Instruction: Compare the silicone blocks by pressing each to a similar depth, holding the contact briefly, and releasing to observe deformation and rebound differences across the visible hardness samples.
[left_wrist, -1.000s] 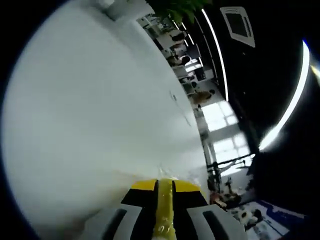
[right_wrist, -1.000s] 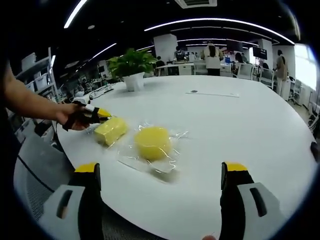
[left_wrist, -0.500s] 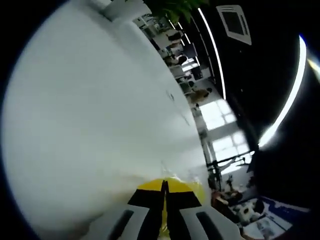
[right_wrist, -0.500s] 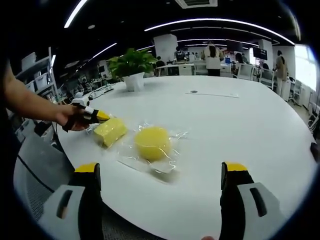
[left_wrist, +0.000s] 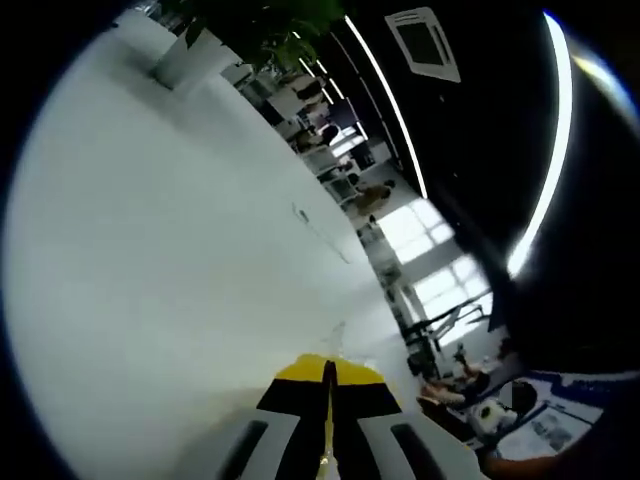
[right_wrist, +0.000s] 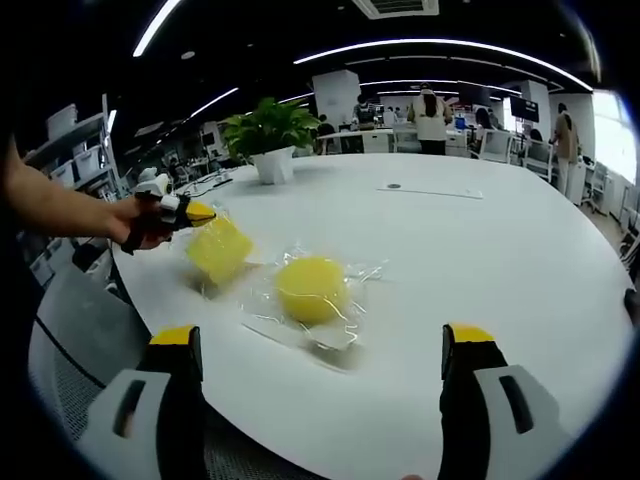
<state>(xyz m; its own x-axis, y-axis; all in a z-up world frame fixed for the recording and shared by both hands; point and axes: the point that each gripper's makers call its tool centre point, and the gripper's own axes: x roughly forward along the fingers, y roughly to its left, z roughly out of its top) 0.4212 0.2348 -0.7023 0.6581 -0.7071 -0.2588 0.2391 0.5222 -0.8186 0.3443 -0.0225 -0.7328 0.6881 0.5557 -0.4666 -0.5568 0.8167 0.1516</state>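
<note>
White bench (right_wrist: 520, 260) carries a round yellow block (right_wrist: 312, 288) in clear wrap, ahead of the right hand-held gripper (right_wrist: 325, 345), whose jaws stand spread and empty. Left of it, the left hand-held gripper (right_wrist: 190, 213), jaws pressed together, pinches the wrapper of the rectangular block (right_wrist: 220, 250), tilted off the bench. Judged from this, that block should sit flat before a gentle, even press.

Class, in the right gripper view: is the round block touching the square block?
No. The round block lies apart from the square block, with bare table between them.
</note>
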